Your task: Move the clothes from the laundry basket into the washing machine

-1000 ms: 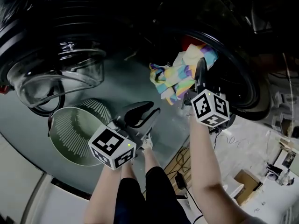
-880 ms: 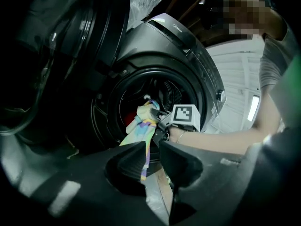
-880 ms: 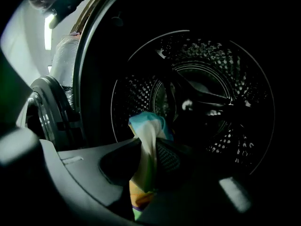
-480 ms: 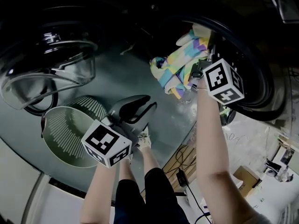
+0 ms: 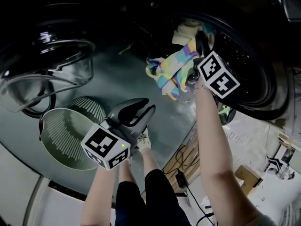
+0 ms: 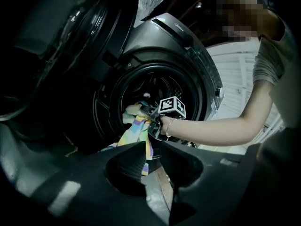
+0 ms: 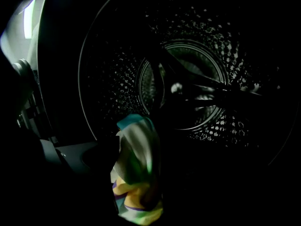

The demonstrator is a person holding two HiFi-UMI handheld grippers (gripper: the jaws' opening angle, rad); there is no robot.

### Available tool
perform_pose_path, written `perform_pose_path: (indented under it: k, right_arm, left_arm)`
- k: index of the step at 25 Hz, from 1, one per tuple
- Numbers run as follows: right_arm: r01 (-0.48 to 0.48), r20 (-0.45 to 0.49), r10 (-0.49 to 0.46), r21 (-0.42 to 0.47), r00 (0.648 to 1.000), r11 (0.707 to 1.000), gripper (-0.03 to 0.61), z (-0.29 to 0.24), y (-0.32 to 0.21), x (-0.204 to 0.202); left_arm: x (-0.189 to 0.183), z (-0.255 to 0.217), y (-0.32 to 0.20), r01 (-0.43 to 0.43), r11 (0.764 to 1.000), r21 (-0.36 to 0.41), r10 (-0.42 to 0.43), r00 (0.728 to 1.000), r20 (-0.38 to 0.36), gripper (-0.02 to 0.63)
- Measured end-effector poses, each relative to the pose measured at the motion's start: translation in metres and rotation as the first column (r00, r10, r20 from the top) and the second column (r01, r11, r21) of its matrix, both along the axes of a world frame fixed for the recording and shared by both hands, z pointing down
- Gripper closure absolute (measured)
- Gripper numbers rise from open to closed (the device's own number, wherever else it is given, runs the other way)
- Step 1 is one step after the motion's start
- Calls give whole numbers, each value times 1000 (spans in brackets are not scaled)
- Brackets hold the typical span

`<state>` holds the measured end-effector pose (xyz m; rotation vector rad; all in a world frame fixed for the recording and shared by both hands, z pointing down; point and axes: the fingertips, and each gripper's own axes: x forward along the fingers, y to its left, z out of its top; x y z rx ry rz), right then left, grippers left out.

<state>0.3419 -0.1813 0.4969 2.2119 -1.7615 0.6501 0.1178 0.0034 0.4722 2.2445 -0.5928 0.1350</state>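
The multicoloured cloth (image 5: 167,72) is clamped in the right gripper (image 5: 200,40) at the mouth of the washing machine (image 5: 263,95). If released early, its hanging tail could be left outside. The left gripper (image 5: 140,111) is held slightly parted, empty.

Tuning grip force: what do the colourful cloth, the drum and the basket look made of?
The colourful cloth looks like soft fabric, matte: it folds and hangs limp. The drum is probably stainless steel, shiny: perforated, bright glints. The basket is likely moulded plastic, pale green, matte: thin slotted wall.
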Motion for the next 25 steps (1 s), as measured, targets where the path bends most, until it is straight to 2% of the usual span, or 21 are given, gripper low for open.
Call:
perform_pose_path:
  k: [4, 6, 8, 11, 14, 18, 21, 23, 24, 25]
  right_arm:
    - [76, 6, -76, 49, 997, 996, 152, -20, 30, -22]
    - [122, 26, -123, 21, 992, 992, 150, -15, 58, -41]
    - [131, 50, -129, -36, 990, 991, 150, 3, 91, -58]
    - [74, 96, -58, -165, 994, 984, 146, 46, 141, -72]
    - [40, 162, 4, -270, 987, 962, 96, 92, 169, -82]
    - [5, 224, 77, -344, 972, 939, 34, 137, 175, -83]
    - [-58, 303, 182, -376, 936, 925, 11, 165, 175, -79]
    - [-83, 370, 226, -365, 901, 927, 12, 178, 170, -80]
    - [-85, 394, 225, -343, 891, 936, 38, 180, 164, -80]
    - [-77, 408, 206, -310, 889, 948, 136, 178, 156, -79]
  left_arm:
    - [-3, 2, 3, 9, 1000, -7, -9, 1000, -2, 522]
    - [-5, 2, 4, 14, 1000, -12, -14, 1000, -2, 522]
    - [-8, 3, 6, 19, 1000, -16, -19, 1000, 1, 522]
    - [-13, 9, 10, 32, 999, -32, -32, 999, 7, 522]
    - [-15, 12, 12, 38, 998, -47, -37, 999, 14, 540]
    - [-15, 22, 17, 42, 997, -60, -42, 999, 11, 557]
    - [-17, 27, 16, 47, 997, -67, -46, 999, 21, 559]
    - [-19, 30, 14, 56, 996, -63, -54, 998, 24, 565]
    - [-20, 31, 13, 61, 996, -60, -60, 998, 22, 568]
    - [-21, 31, 11, 68, 996, -59, -67, 998, 15, 572]
